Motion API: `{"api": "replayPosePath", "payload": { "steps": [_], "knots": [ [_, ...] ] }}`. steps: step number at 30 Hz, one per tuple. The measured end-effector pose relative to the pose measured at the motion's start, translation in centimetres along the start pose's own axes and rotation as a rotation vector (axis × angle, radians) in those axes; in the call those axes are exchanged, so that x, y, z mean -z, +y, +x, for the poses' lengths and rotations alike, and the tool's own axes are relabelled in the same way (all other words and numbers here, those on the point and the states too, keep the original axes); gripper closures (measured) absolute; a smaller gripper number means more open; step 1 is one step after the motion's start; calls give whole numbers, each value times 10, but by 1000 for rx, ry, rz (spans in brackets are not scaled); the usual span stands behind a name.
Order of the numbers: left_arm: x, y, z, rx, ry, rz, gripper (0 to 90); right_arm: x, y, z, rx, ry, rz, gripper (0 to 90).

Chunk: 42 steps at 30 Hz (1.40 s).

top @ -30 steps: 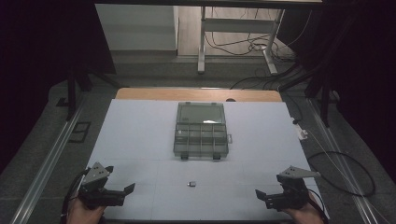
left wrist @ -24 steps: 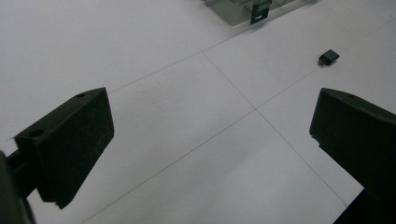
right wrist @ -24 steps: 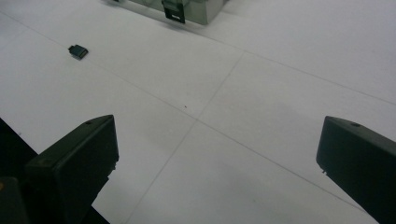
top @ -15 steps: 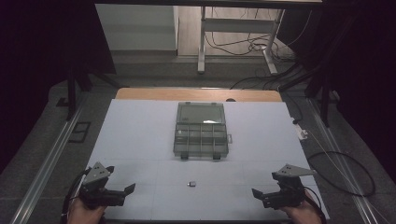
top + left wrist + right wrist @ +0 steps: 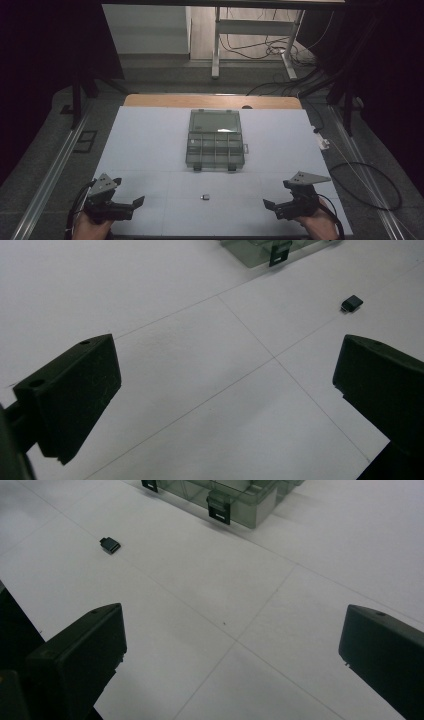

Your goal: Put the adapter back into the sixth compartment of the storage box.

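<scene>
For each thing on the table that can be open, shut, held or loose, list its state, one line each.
Organizer box: lid open, raised at the far side; front latches hang undone.
Small black part: loose on the table, untouched, apart from the box.
Left gripper: open, empty.
Right gripper: open, empty.

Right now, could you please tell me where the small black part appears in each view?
High view: small black part lies low centre, between the grippers.
Left gripper view: upper right.
Right gripper view: upper left.
Shared landmark: the compartment box just beyond it.
</scene>
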State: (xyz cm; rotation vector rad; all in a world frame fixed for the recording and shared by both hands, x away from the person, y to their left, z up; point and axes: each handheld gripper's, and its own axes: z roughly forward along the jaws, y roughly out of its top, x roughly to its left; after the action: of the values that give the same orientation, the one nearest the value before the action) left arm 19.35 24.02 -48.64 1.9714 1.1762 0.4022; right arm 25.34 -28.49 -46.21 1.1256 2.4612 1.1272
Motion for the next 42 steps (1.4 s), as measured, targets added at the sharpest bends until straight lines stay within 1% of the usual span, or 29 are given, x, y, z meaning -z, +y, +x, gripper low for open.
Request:
{"api": "replayPosePath", "payload": {
  "steps": [6, 8, 15, 17, 20, 21, 23, 26, 29, 32, 42],
  "knots": [
    [-1, 0, -1, -9, 1, 4, 0, -7, 5, 2, 18, 30, 14, 0],
    [-1, 0, -1, -9, 1, 4, 0, -9, 7, 3, 25, 30, 16, 0],
    [0, 0, -1, -6, 1, 3, 0, -18, 13, 6, 31, 58, 30, 0],
    [0, 0, -1, -7, 2, 4, 0, -23, 16, 8, 34, 69, 32, 0],
    [0, 0, -1, -8, 2, 5, 0, -25, 18, 10, 38, 70, 36, 0],
    [0, 0, -1, -9, 2, 5, 0, -29, 20, 11, 40, 77, 37, 0],
    [0, 0, -1, -8, 2, 4, 0, -32, 21, 13, 43, 80, 38, 0],
    [0, 0, -1, -7, 1, 4, 0, -36, 24, 15, 48, 91, 34, 0],
    [0, 0, -1, -9, 2, 4, 0, -38, 26, 17, 53, 93, 32, 0],
    [0, 0, -1, -8, 2, 5, 0, -44, 30, 20, 72, 97, 41, 0],
    [0, 0, -1, -9, 2, 6, 0, -55, 34, 26, 83, 115, 63, 0]
  ]
}}
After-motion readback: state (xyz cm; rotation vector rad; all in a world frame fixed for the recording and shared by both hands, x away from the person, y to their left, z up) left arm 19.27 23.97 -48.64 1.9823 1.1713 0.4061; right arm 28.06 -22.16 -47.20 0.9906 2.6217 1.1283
